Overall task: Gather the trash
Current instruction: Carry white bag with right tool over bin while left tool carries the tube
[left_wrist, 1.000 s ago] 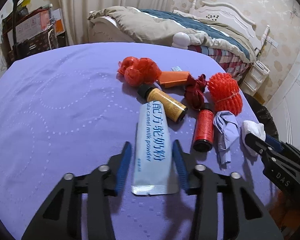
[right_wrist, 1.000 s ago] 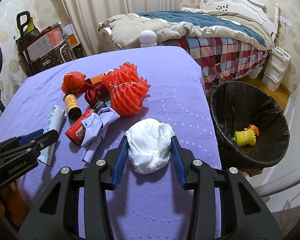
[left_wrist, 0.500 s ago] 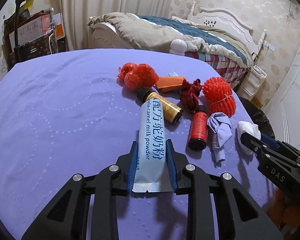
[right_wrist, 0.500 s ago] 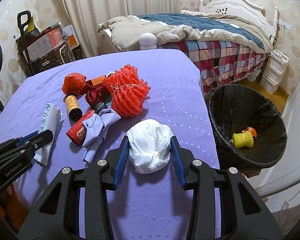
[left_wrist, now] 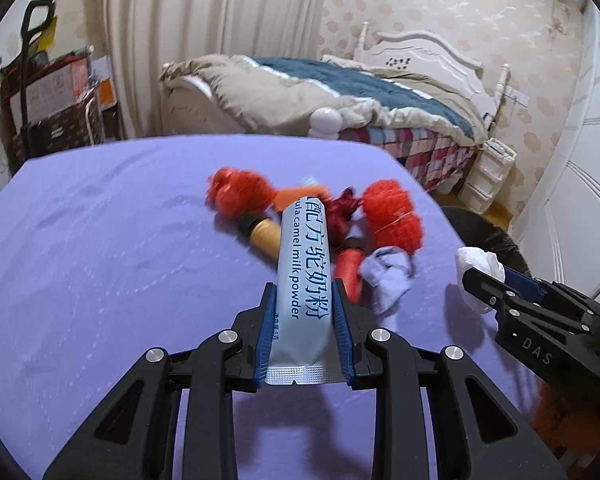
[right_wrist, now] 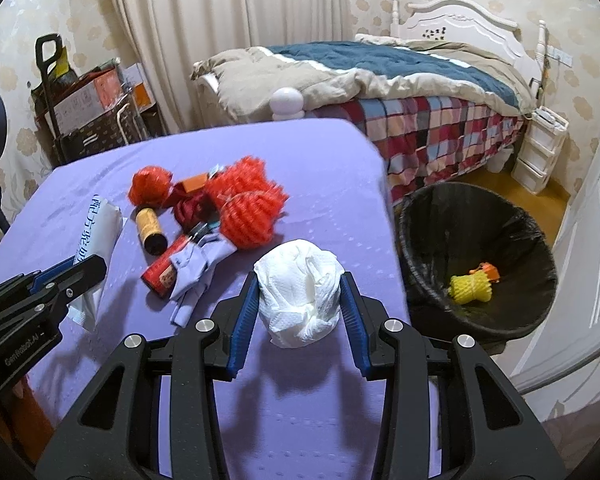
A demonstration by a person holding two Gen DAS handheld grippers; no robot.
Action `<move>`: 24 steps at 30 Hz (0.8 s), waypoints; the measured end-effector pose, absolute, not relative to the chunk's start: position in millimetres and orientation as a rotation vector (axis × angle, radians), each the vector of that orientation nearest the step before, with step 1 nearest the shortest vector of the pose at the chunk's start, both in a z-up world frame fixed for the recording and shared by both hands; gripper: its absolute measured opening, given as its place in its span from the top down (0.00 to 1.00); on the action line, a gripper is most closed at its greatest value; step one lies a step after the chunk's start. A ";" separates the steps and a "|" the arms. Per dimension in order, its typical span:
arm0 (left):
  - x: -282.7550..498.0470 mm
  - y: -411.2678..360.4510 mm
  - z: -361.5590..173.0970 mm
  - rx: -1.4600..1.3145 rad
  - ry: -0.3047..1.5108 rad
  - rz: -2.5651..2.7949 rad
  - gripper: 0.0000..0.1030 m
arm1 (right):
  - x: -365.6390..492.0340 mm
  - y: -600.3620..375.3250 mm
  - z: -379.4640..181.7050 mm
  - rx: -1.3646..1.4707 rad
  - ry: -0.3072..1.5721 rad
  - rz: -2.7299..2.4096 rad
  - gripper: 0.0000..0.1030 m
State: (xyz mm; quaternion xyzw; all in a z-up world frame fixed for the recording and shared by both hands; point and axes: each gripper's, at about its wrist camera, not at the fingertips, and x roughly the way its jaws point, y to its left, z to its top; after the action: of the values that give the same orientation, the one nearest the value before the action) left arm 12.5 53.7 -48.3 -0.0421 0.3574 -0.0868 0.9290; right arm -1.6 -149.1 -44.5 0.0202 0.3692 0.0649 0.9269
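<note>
Left wrist view: left gripper is clamped on the camel milk powder sachet, pads pressing both long edges, crimped end toward the camera. Sachet looks lifted off the purple table, its far end over the trash pile at the table's middle. Print reads "...ula camel milk powder" plus Chinese characters. The right tool's body, seen at the table's right edge, is marked "DAS".

Right wrist view: right gripper is closed on the white tissue wad, pads squeezing its sides, above the table's near right part. Black-lined bin stands on the floor just off the table's right edge, with a yellow foam net already inside. Left tool body reads "GenRobot.AI".

Step, as I read it: both pickups done, carry phase. Next: swing each load clear of the table's right edge, over the bin mouth, then release. The sachet has the longer trip.
</note>
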 end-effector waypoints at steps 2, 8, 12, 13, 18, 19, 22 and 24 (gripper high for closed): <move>14.3 43.3 -42.7 -0.078 0.715 -0.202 0.73 | -3.2 -157.3 -38.0 0.041 0.738 0.111 0.62; 24.9 9.4 -28.7 -0.055 0.676 -0.270 0.73 | -4.3 -182.2 -25.2 0.031 0.695 0.022 0.62; 35.0 -18.9 -21.0 -0.030 0.648 -0.318 0.73 | 3.2 -212.0 -20.8 0.044 0.684 -0.044 0.62; 38.3 -26.7 -19.8 -0.022 0.644 -0.329 0.73 | 5.3 -220.8 -19.9 0.046 0.681 -0.059 0.62; 56.9 -63.6 -16.1 -0.001 0.636 -0.378 0.73 | 19.1 -249.2 -18.2 0.051 0.669 -0.127 0.62; 61.2 -71.1 -15.6 0.002 0.635 -0.386 0.73 | 22.9 -256.3 -18.8 0.053 0.669 -0.141 0.62; 74.8 -93.0 -14.9 0.013 0.633 -0.410 0.73 | 32.3 -272.4 -21.4 0.058 0.670 -0.168 0.62; 85.4 -107.8 -16.8 0.019 0.642 -0.425 0.73 | 39.7 -283.2 -23.4 0.060 0.669 -0.184 0.62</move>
State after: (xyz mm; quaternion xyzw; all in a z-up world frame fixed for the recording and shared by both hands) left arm 85.4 -107.8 -16.8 0.0094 0.3131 -0.2074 0.9267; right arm 39.7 -283.2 -23.4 0.0292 0.3280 -0.0902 0.9399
